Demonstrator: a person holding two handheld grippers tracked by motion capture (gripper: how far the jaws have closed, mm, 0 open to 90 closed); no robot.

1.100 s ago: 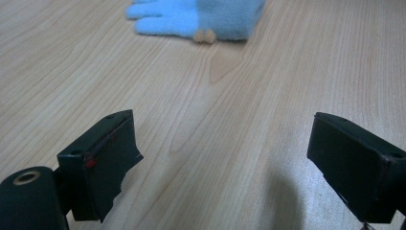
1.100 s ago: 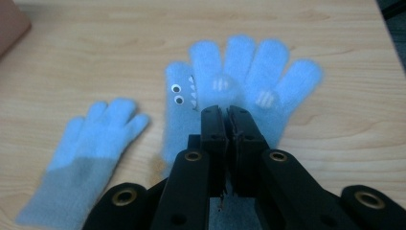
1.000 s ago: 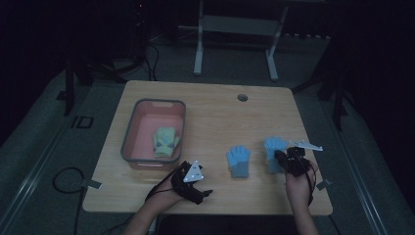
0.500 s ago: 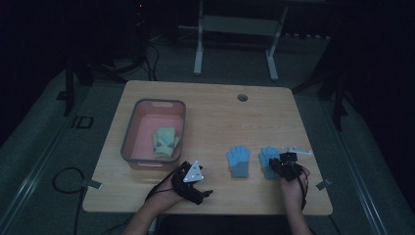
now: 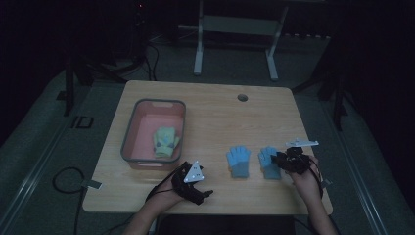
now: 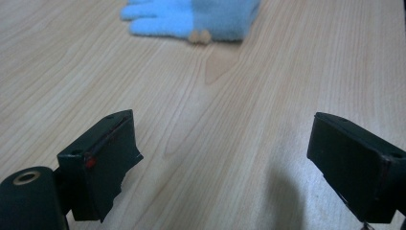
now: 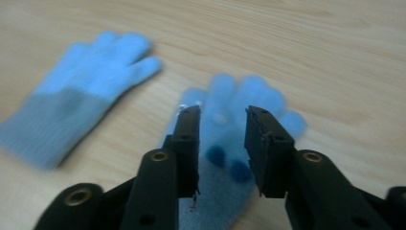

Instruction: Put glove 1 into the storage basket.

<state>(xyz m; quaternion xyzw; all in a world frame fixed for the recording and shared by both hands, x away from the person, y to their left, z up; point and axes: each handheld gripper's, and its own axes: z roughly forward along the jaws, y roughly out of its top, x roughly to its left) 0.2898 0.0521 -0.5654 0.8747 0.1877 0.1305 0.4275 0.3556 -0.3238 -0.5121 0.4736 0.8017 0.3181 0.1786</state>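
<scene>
Two light blue gloves lie flat side by side on the wooden table, the left one [image 5: 239, 161] [image 7: 91, 81] and the right one [image 5: 268, 164] [image 7: 249, 96]. My right gripper [image 5: 280, 161] [image 7: 222, 120] hovers just over the right glove. Its jaws have just been opening and now stand partly apart, with the glove below the gap and not pinched. My left gripper [image 5: 203, 192] [image 6: 225, 139] rests low near the front edge, open wide over bare wood and pointing at the left glove [image 6: 201, 17]. A yellow-green glove [image 5: 165, 141] lies in the pink basket [image 5: 128, 139].
The basket stands on the table's left half. A round cable hole [image 5: 242, 97] sits near the far edge. A metal stand [image 5: 235, 34] and cables are on the floor beyond the table. The front edge [image 5: 210, 210] is close under both hands.
The right gripper carried the right blue glove left and toward the front, beside the other glove. Its jaws have parted and the glove now lies flat. The left hand stayed still.
</scene>
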